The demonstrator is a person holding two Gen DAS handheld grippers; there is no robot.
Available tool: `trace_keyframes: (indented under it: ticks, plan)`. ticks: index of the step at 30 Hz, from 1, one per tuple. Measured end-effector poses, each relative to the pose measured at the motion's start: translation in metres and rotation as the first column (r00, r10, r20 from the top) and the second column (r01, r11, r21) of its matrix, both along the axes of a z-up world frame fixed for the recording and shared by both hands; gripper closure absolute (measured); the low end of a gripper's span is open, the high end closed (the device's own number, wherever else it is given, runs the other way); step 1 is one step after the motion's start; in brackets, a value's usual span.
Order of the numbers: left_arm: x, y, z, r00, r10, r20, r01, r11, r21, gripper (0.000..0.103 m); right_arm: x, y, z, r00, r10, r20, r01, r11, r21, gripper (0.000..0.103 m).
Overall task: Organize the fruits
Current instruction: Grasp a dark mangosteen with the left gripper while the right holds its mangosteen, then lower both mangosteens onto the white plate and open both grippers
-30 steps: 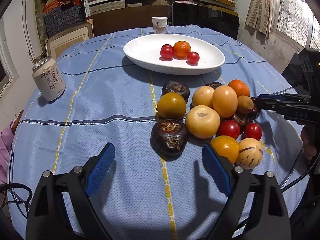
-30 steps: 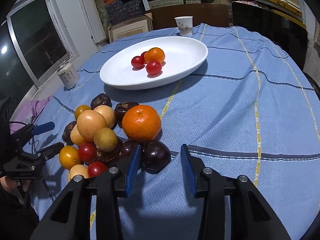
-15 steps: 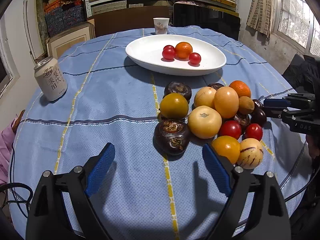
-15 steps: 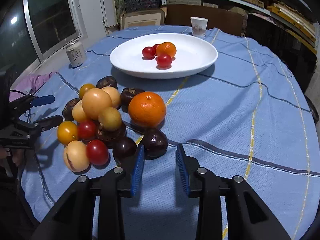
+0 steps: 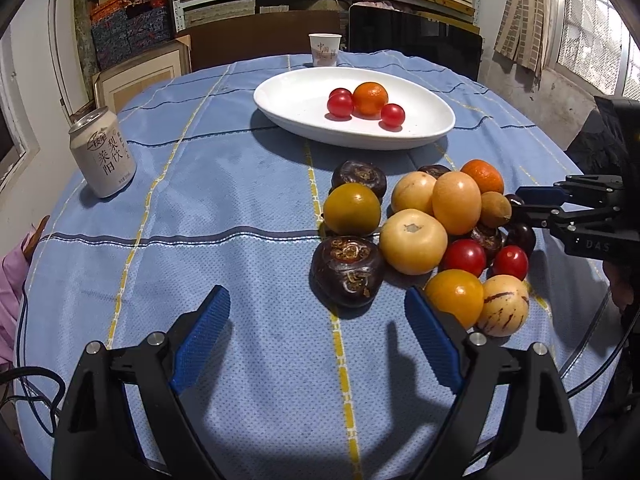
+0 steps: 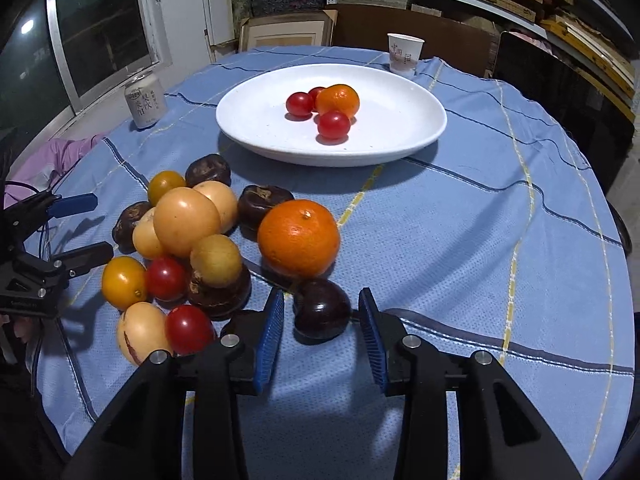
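A pile of mixed fruit lies on the blue tablecloth, also in the right wrist view. A white plate behind it holds an orange and three cherry tomatoes. My right gripper is open, with a dark plum between its blue pads, beside a large orange. It shows in the left wrist view at the pile's right edge. My left gripper is open and empty, just short of a dark water chestnut.
A drink can stands at the left of the table. A paper cup stands behind the plate. A dark chair back and shelves of boxes lie beyond. The table edge curves close at the right.
My right gripper has pulled back, turned toward the plate, then closed in so the dark plum lies between its pads. My left gripper has barely moved.
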State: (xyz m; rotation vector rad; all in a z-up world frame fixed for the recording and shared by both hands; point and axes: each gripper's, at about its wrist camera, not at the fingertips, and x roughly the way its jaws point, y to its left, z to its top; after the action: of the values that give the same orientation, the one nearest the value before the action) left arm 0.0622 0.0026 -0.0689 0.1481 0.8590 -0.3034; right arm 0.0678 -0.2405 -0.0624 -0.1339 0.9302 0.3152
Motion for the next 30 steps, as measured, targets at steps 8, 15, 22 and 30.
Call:
trace_keyframes:
  ticks: [8, 15, 22, 30]
  plan:
    - [0.004, -0.005, 0.0, 1.0, -0.008, 0.002, 0.008, 1.0, 0.004, 0.016, -0.003, -0.012, -0.002, 0.999, -0.029, -0.014, 0.03, 0.997, 0.064, 0.076]
    - [0.017, -0.014, -0.01, 0.998, -0.019, -0.057, 0.023, 0.998, 0.061, 0.036, -0.027, -0.016, 0.022, 0.997, -0.041, 0.067, 0.029, 0.986, 0.164, 0.076]
    - [0.026, -0.02, -0.008, 0.999, -0.012, -0.052, 0.015, 0.998, 0.055, 0.038, -0.045, -0.014, 0.037, 0.995, -0.026, 0.094, 0.006, 0.979, 0.203, 0.076]
    - [0.02, -0.015, -0.008, 0.996, -0.043, -0.084, 0.045, 0.999, 0.017, 0.061, -0.055, -0.01, 0.044, 0.994, -0.018, 0.11, -0.006, 0.978, 0.21, 0.076]
